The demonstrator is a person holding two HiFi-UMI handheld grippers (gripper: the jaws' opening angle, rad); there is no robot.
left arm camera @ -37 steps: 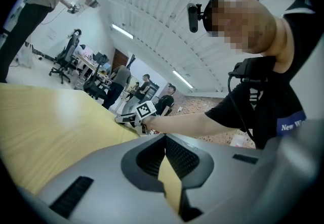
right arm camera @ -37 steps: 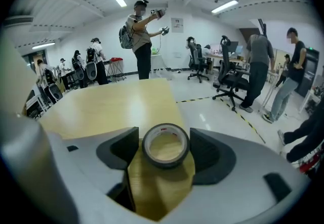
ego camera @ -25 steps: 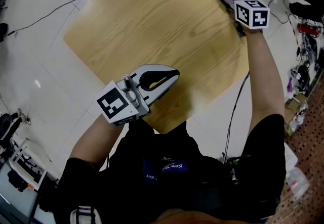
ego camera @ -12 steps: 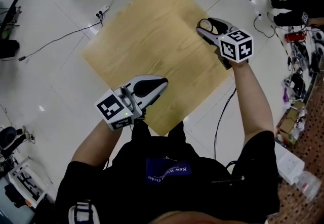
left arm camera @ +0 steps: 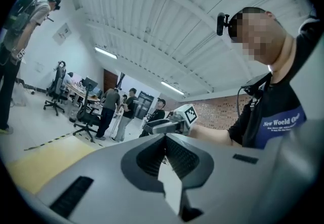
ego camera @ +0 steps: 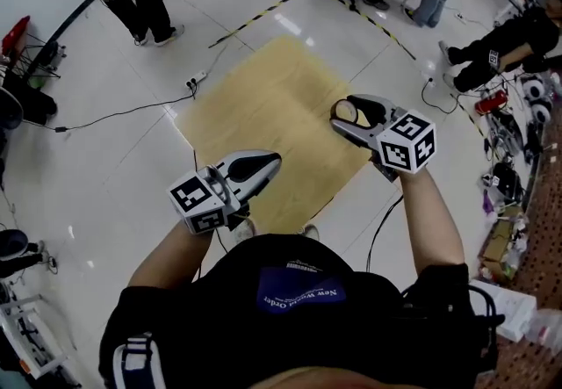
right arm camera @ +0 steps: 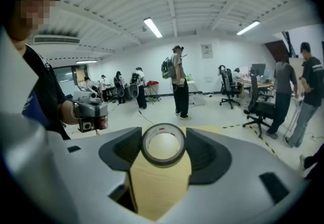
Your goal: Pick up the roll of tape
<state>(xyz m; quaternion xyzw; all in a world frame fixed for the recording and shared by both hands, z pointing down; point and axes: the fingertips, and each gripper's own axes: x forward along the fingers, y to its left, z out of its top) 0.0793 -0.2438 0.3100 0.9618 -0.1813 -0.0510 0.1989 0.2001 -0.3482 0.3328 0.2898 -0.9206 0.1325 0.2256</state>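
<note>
Holding the roll of tape (right arm camera: pixel 163 162) in the right gripper (ego camera: pixel 345 111), fingers clamped on its sides.
The left gripper (left arm camera: pixel 164 138) is pinched closed on nothing. The tape sits upright between the right fingers, with the wooden surface (ego camera: pixel 263 106) visible through its hole. The red print on the core's too tiny to read; the shirt (ego camera: pixel 299 295) says "New World Order".

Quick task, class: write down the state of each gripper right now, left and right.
Left gripper: closed, nothing between its jaws.
Right gripper: closed on the roll of tape.
</note>
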